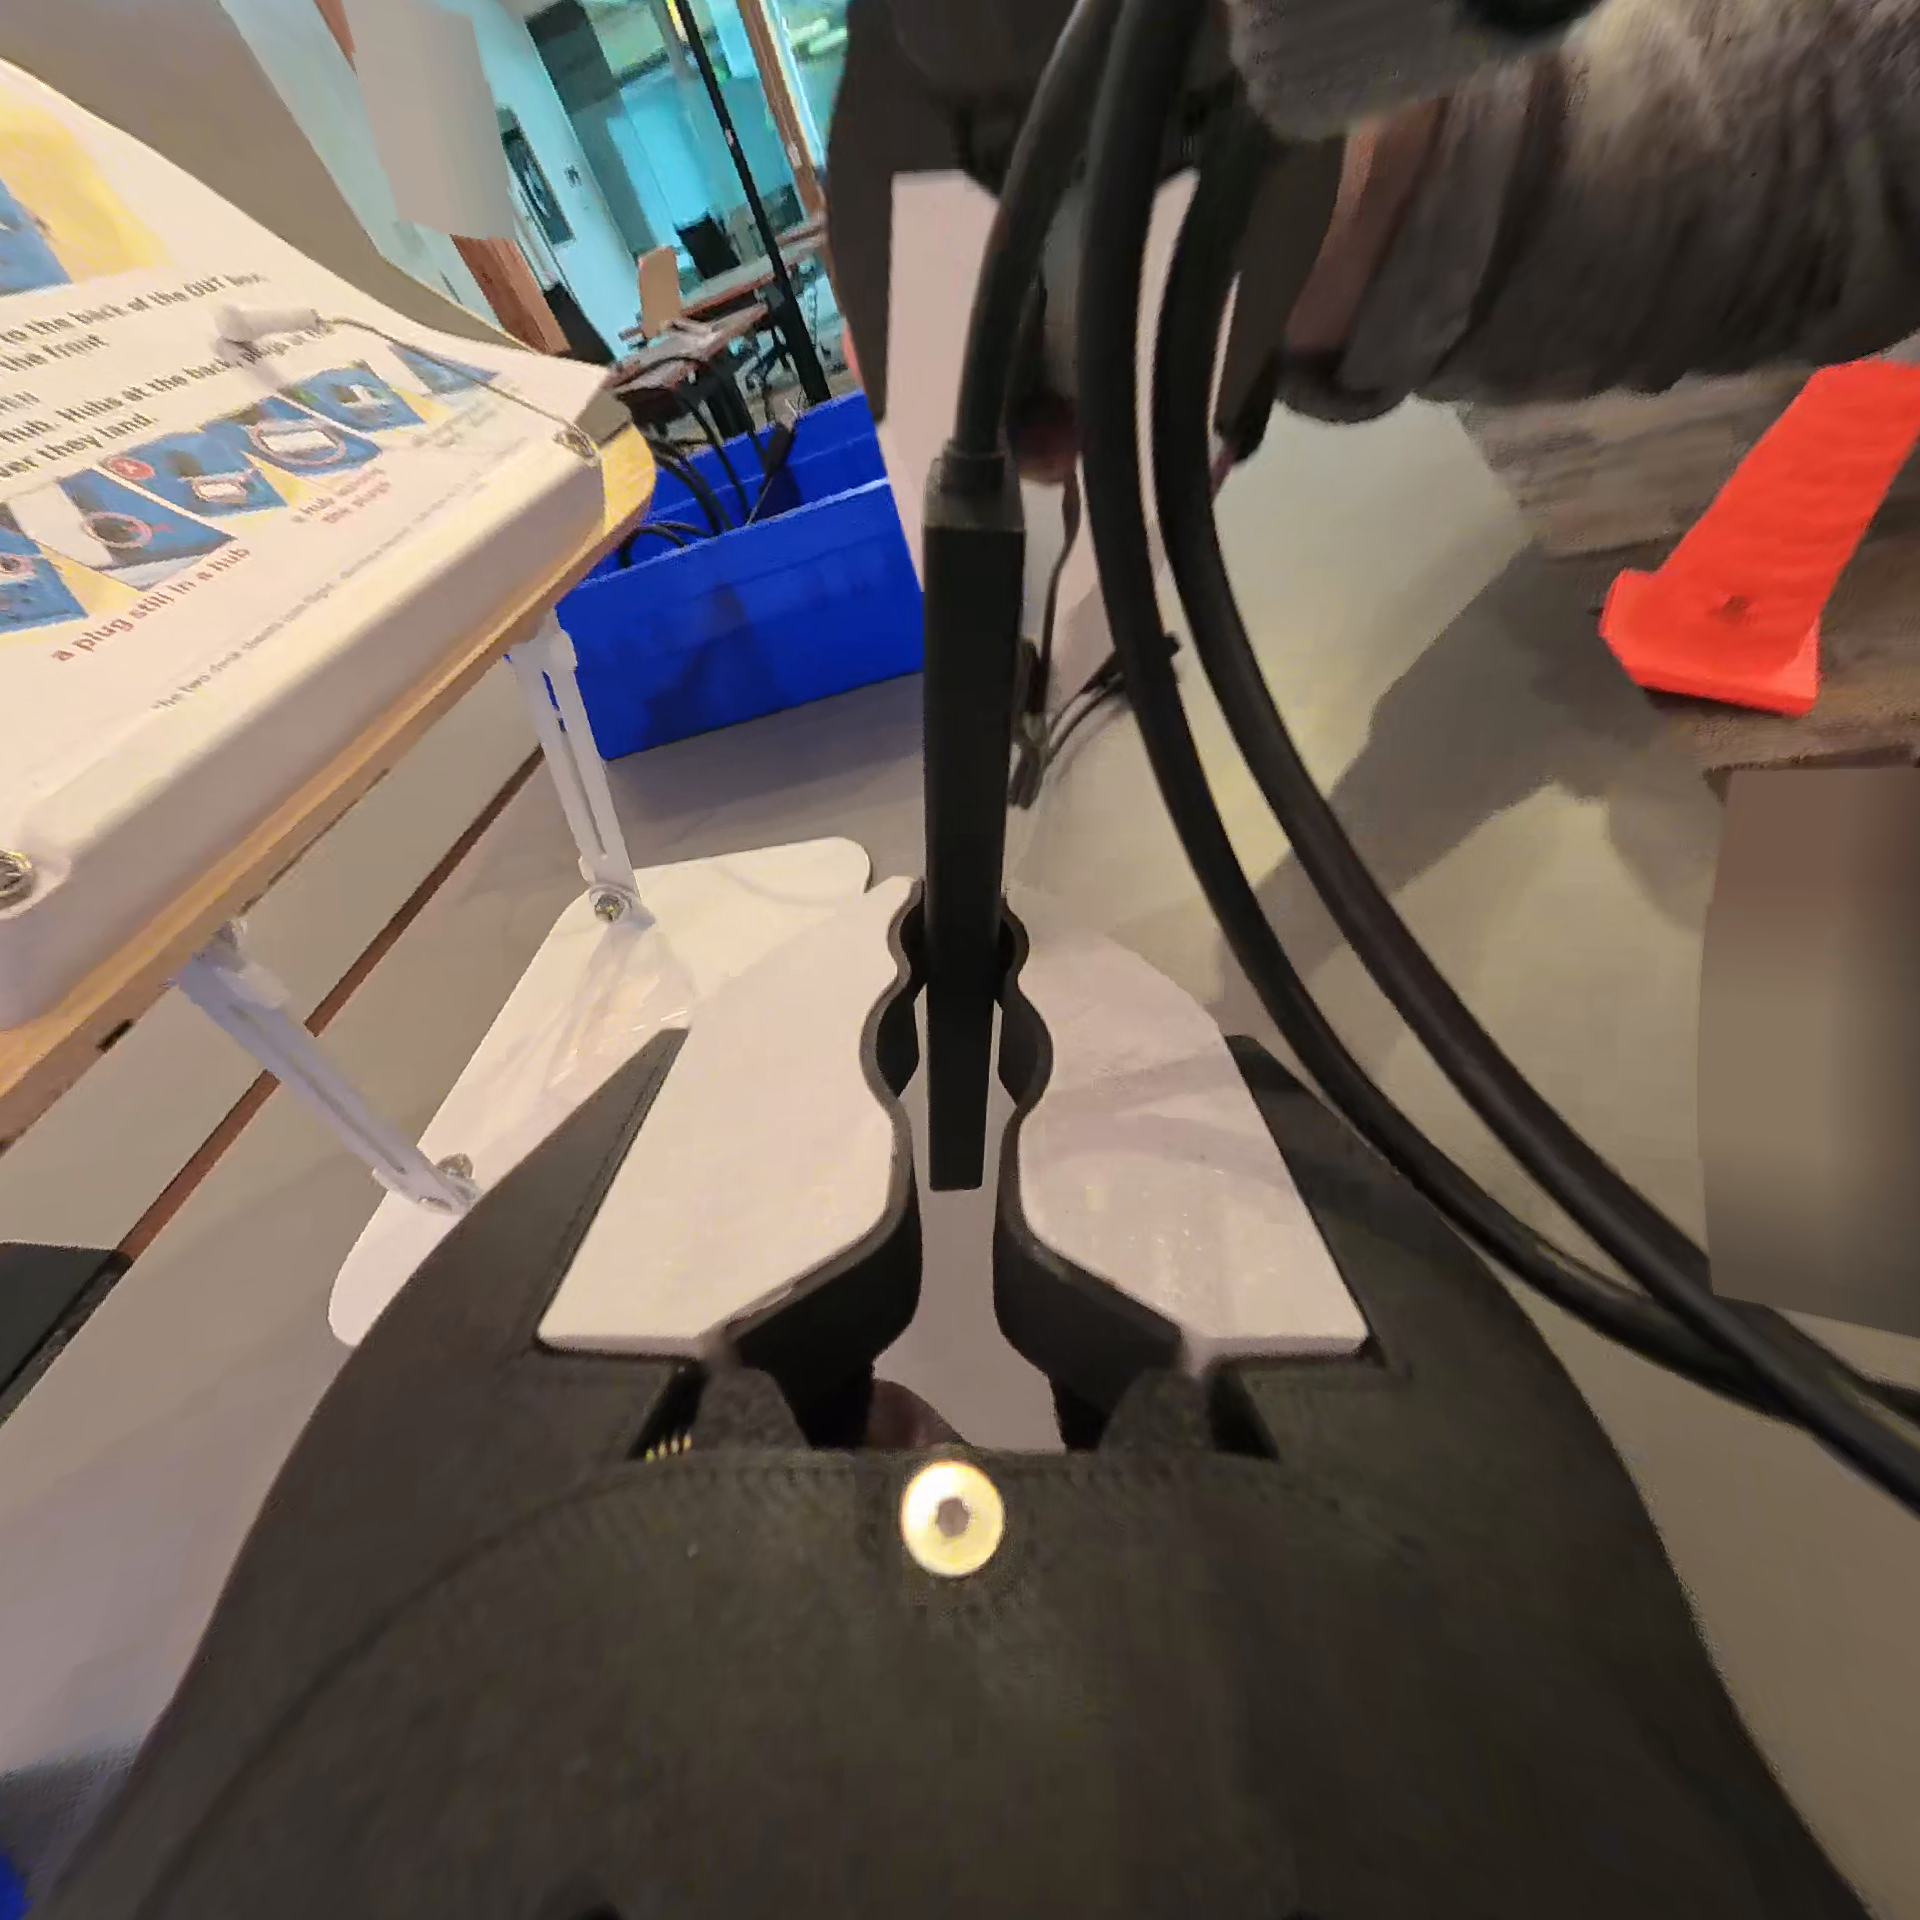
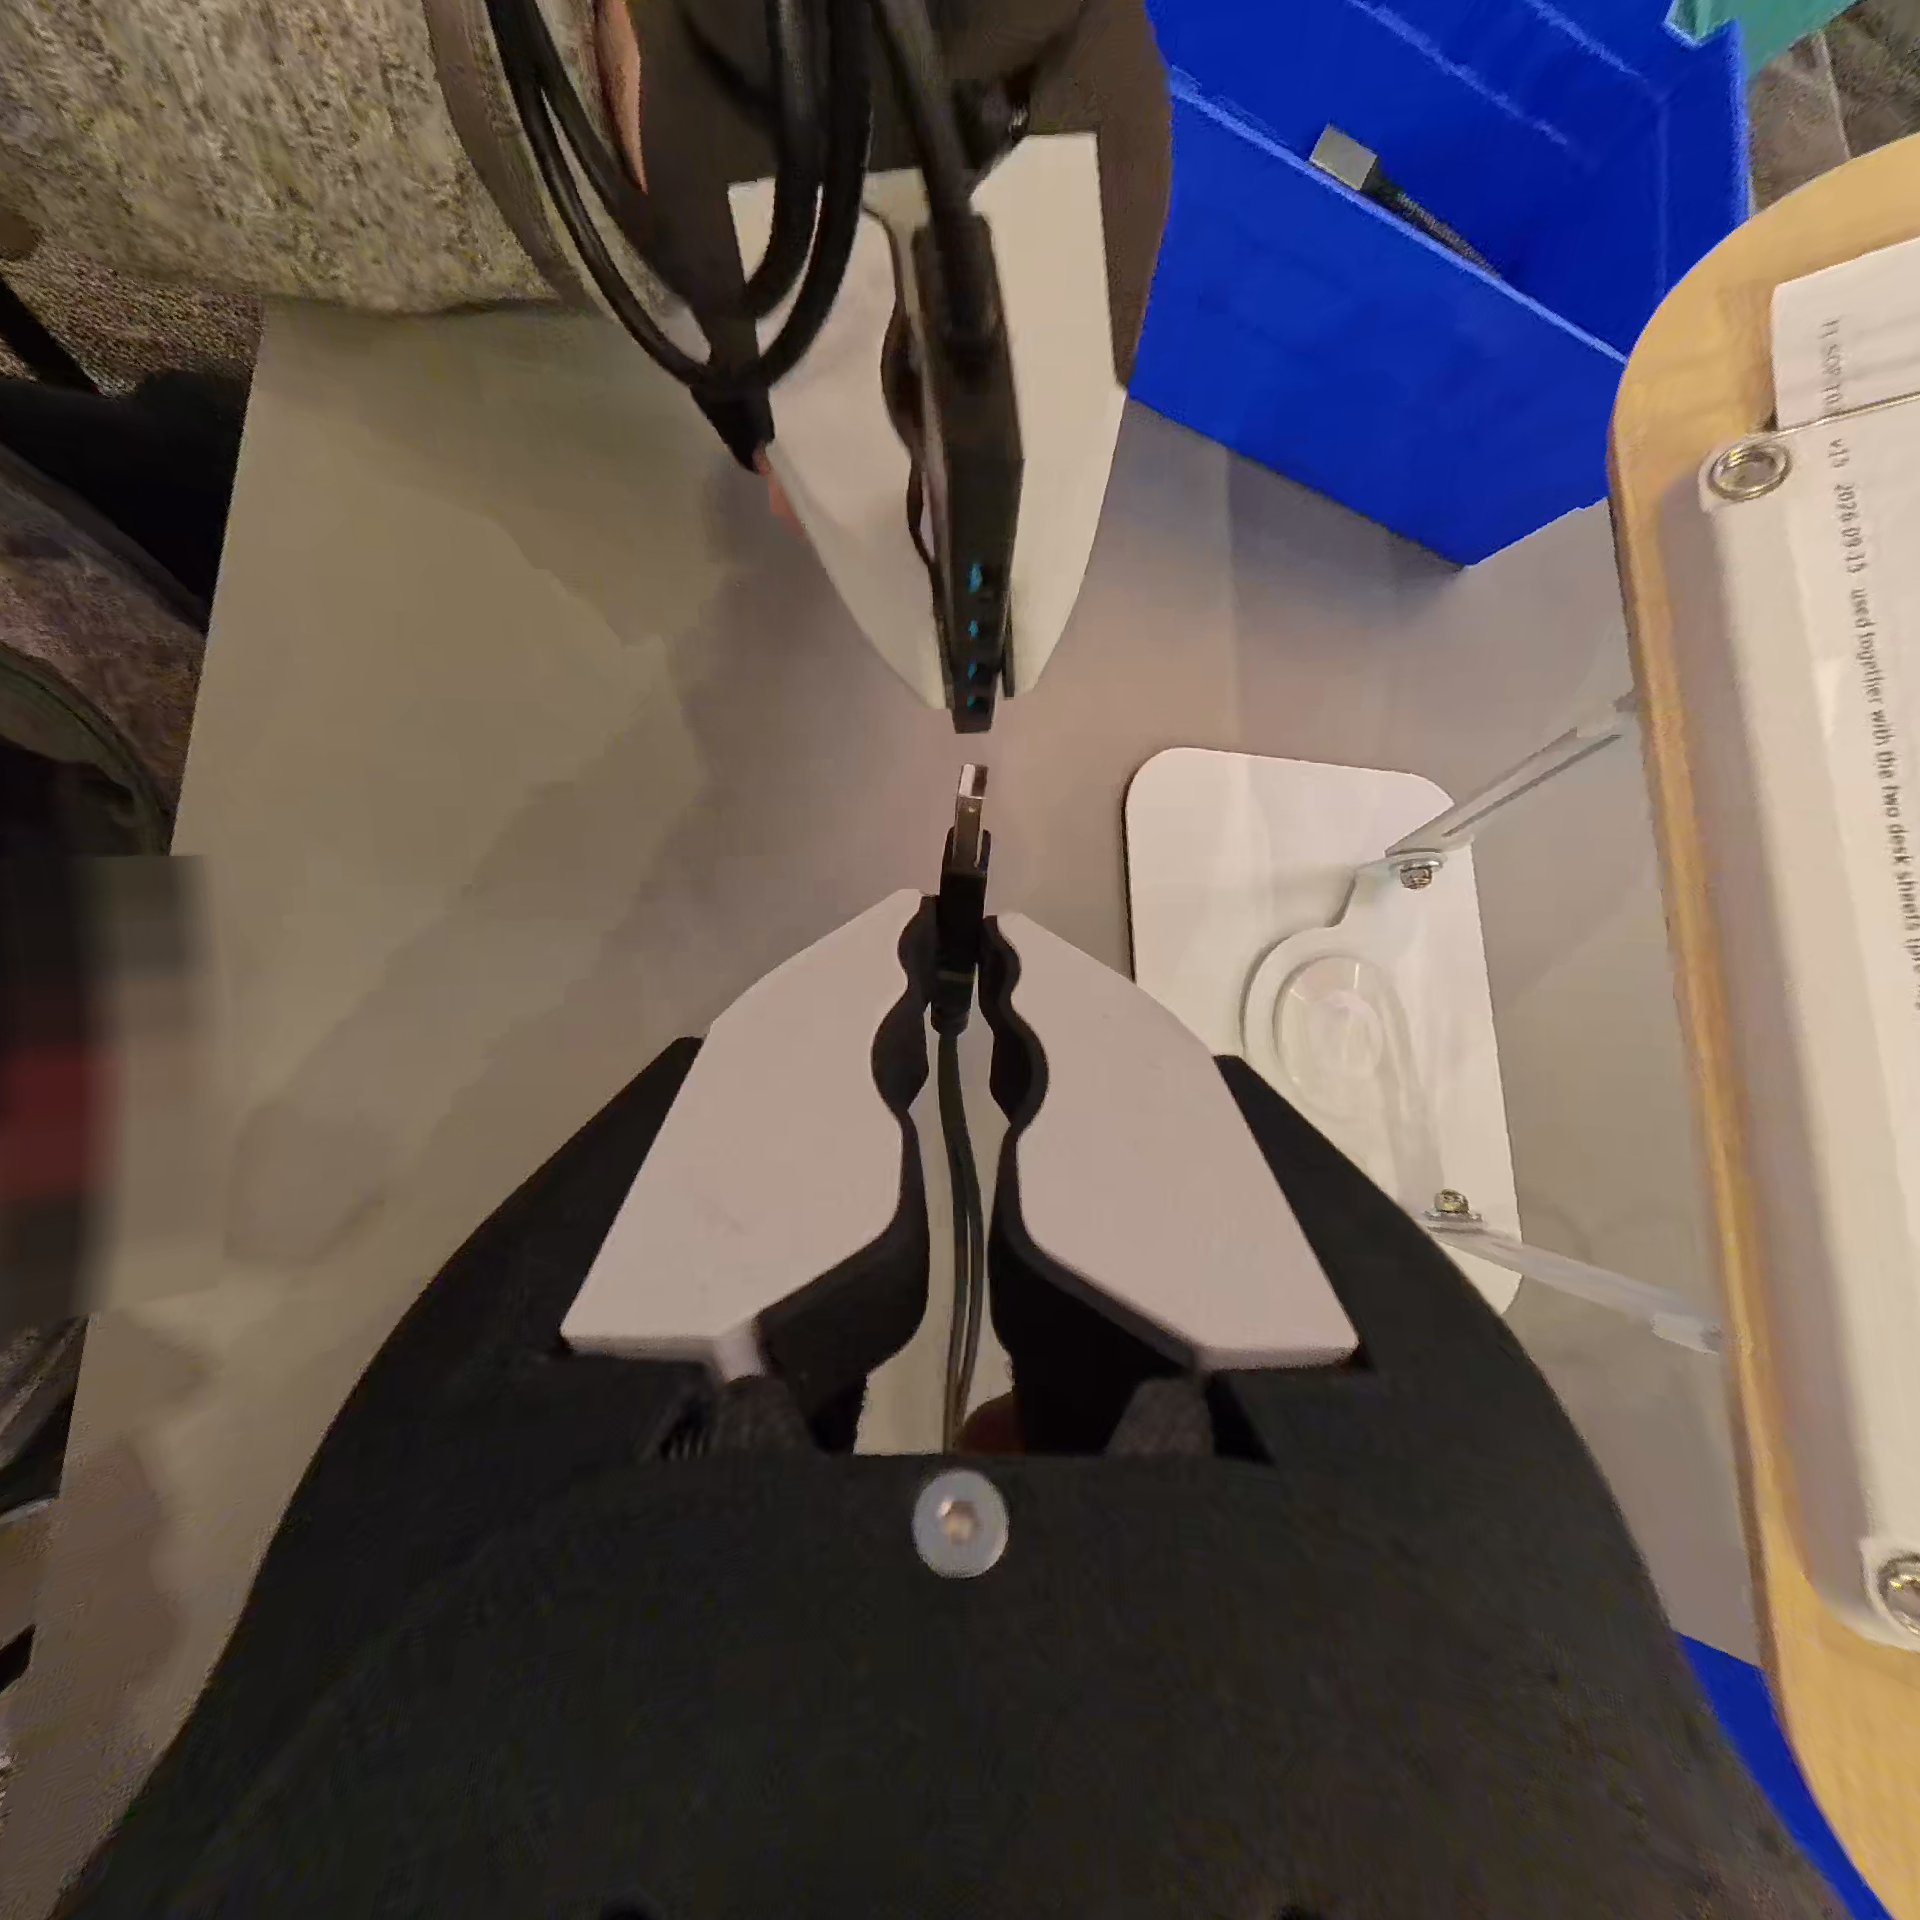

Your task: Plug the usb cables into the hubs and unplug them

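Right wrist view: right claw (image 2: pixel 958 940) nearly closed, pads pinching the black body of a usb plug (image 2: pixel 964 873), metal tip pointing straight ahead, thin cable trailing back between the fingers. Dead ahead, close to the tip but not touching, the end of a slim black hub (image 2: pixel 977 582) with blue ports down its edge, clamped in the left claw (image 2: pixel 982 686). Long axes of plug and hub nearly in one line, tip to end; ports apparently on the hub's narrow side, so probably a turn or sideways shift needed before any push, not a plain thrust forward. Right claw clearly the nearer to the gap.

Left wrist view: left claw (image 1: pixel 961 940) closed tight on the same hub (image 1: pixel 966 727), held upright, its lead (image 1: pixel 997 312) rising and black cables (image 1: pixel 1174 727) looping off to the right.

Beneath, a plain grey desk (image 2: pixel 468 675). To the right a white stand base (image 2: pixel 1320 935) carrying a tilted instruction board (image 2: pixel 1683 727); beyond, a blue bin (image 2: pixel 1351 312) with more cables. Further off, an orange piece (image 1: pixel 1766 561) on another surface, and an office room behind.
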The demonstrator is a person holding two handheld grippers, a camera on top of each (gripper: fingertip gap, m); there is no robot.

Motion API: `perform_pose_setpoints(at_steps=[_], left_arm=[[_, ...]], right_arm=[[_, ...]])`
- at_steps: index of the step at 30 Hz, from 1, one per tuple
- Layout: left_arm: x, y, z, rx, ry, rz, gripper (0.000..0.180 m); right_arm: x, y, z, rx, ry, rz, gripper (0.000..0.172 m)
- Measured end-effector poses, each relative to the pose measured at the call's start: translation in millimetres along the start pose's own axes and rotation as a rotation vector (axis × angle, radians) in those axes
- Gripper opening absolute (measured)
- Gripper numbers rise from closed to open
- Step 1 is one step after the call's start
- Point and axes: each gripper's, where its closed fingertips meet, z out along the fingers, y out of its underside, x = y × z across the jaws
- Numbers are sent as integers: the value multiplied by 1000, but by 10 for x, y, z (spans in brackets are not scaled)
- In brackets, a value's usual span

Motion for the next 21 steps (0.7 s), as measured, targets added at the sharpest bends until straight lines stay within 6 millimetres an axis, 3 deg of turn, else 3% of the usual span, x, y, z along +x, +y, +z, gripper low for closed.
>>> perform_pose_setpoints(at_steps=[8,21], left_arm=[[51,68,78,-60,22,10,10],[86,86,142,-76,66,3,10]], right_arm=[[-19,-94,57,-61,-11,-13,8],[-64,14,153,-191,-79,4,8]])
